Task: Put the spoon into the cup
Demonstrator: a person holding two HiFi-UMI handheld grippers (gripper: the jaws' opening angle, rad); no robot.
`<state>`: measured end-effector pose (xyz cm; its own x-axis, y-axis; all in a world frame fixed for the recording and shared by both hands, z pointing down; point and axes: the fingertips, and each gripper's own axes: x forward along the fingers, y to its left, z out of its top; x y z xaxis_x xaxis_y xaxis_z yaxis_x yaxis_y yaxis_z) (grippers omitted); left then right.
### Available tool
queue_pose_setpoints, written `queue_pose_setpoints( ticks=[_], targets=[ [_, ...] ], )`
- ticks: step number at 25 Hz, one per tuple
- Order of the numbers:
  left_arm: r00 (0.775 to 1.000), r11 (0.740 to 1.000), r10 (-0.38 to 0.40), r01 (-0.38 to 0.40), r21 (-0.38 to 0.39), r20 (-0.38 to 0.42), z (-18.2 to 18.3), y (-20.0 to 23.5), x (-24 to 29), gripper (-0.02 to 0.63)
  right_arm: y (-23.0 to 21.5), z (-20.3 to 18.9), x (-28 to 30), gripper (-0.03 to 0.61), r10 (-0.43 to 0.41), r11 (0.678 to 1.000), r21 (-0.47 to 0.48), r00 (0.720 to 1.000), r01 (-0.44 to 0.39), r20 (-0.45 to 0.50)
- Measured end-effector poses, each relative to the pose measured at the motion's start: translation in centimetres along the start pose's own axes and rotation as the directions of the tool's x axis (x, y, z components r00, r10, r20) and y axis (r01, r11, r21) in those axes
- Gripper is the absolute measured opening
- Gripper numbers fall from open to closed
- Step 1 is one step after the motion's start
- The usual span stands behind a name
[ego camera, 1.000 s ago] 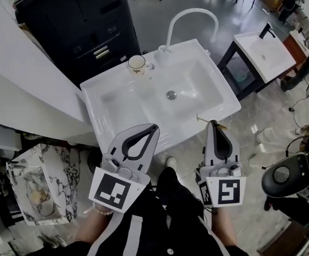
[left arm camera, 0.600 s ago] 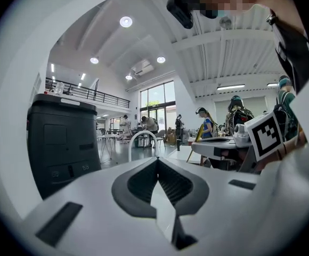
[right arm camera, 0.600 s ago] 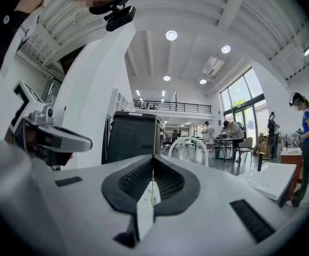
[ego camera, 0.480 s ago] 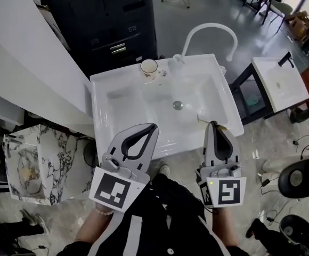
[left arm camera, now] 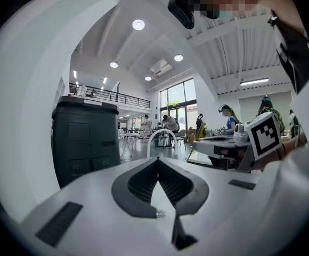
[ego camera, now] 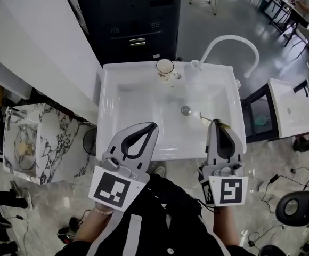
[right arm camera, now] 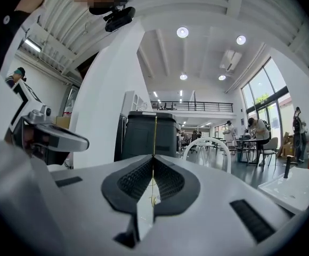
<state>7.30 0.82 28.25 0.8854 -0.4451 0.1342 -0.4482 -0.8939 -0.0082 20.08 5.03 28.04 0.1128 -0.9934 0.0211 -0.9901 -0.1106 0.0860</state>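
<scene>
A pale cup (ego camera: 165, 67) stands on the back rim of the white sink (ego camera: 112, 121), beside the base of the arched white faucet (ego camera: 233, 40). My right gripper (ego camera: 215, 122) hovers over the sink's front right part, shut on a thin gold spoon (ego camera: 204, 117) that juts left from its tip. In the right gripper view the spoon (right arm camera: 154, 135) is a fine gold line rising upright between the closed jaws of the right gripper (right arm camera: 153, 159). My left gripper (ego camera: 153, 126) is over the sink's front middle, shut and holding nothing, as the left gripper view (left arm camera: 158, 161) confirms.
The drain (ego camera: 186, 110) lies in the basin just beyond the right gripper. A black cabinet (ego camera: 138, 15) stands behind the sink. There is a marble-patterned basin (ego camera: 26, 143) at the left and a second white sink (ego camera: 287, 108) at the right. People are in the far background.
The view has swung: sink, cup and faucet have shifted right and squared up in the head view. Both grippers hold the same places in frame and stay shut, the spoon still in the right one.
</scene>
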Motion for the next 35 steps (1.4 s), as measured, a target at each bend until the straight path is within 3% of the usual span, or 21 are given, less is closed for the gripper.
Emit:
queue_pose_setpoints(
  ticks=[8,20,35],
  targets=[
    [0.999,0.998,0.024,-0.025,-0.051,-0.023,-0.7,1.4,0.8,0.000,0.3,0.0,2.1,0.008,0.036,0.999,-0.005,0.999,-0.036,-0.015],
    [1.000,0.998,0.027,-0.028,-0.056,-0.013,0.1,6.3,3.3,0.000,0.0,0.4,7.8,0.008,0.020,0.999,-0.026,0.999,-0.020,-0.026],
    [0.999,0.996,0.036,-0.037,-0.083,-0.015,-1.3,9.9,1.5,0.000,3.1,-0.2,12.7,0.008,0.034,0.996,-0.080,0.999,-0.037,-0.033]
  ],
)
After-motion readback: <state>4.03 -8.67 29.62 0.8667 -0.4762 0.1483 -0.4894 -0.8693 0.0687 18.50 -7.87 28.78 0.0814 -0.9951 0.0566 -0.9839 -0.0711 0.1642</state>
